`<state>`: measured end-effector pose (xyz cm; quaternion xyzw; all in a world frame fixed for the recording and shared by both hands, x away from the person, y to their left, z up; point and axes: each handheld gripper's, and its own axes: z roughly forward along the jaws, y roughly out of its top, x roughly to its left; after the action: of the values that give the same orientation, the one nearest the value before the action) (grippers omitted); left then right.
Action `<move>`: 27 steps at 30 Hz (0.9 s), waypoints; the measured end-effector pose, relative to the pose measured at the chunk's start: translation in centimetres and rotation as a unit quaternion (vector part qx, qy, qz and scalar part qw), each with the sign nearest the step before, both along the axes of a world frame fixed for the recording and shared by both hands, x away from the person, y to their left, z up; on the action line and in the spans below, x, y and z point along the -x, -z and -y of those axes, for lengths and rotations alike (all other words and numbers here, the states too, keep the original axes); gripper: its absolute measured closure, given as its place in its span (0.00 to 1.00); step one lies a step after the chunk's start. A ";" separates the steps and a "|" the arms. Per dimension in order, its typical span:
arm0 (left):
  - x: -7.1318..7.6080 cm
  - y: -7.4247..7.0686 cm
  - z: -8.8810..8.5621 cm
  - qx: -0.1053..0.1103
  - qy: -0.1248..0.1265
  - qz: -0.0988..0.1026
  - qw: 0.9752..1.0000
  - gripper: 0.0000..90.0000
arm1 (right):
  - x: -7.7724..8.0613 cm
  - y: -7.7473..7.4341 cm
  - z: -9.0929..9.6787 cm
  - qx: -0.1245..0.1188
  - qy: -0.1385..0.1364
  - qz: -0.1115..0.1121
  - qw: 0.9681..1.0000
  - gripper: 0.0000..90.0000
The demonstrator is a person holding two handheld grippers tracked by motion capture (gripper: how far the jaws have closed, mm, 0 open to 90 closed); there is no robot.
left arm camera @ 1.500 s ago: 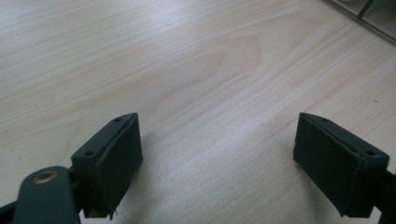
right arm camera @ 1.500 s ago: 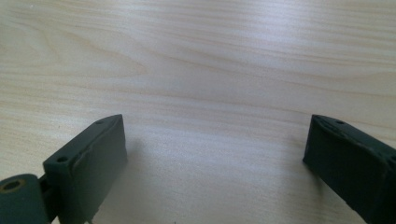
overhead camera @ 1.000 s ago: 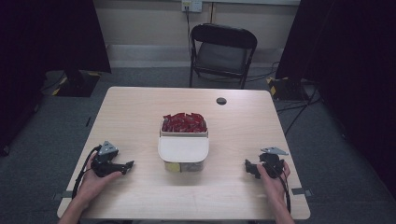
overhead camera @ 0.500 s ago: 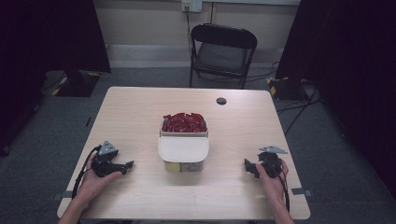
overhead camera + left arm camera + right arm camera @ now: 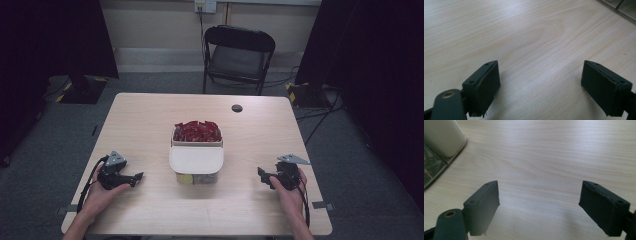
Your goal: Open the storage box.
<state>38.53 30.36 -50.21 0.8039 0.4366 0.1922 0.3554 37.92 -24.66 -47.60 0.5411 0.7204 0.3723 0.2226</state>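
Note:
A clear container stands at the table's middle with a cream lid lying over its near part. Behind the lid, a heap of red packets fills the far part. My left gripper rests on the table at the near left, open, jaws pointing right toward the container. My right gripper rests at the near right, open, pointing left. In the left gripper view the jaws stand wide apart over bare wood. In the right gripper view the open jaws frame bare wood, and the lid's corner shows at the upper left.
A small black round object lies near the table's far edge. A black folding chair stands beyond the table. Bare light wood lies on both sides of the container.

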 end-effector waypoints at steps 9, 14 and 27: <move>0.0 0.0 0.0 0.000 0.000 0.000 1.000 0.17 | 1.0 -1.7 -1.9 0.001 -0.035 0.035 0.999 0.21; 0.0 0.0 0.0 0.000 0.000 0.000 1.000 0.17 | 1.4 -2.5 -2.8 -0.006 -0.049 0.043 0.998 0.21; 0.0 0.0 0.0 0.000 0.000 0.000 1.000 0.17 | 2.4 -3.9 -5.6 -0.026 -0.107 0.045 0.993 0.17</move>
<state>38.53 30.36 -50.21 0.8041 0.4363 0.1920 0.3553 35.53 -19.10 -43.71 0.4488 0.7535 0.4370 0.1995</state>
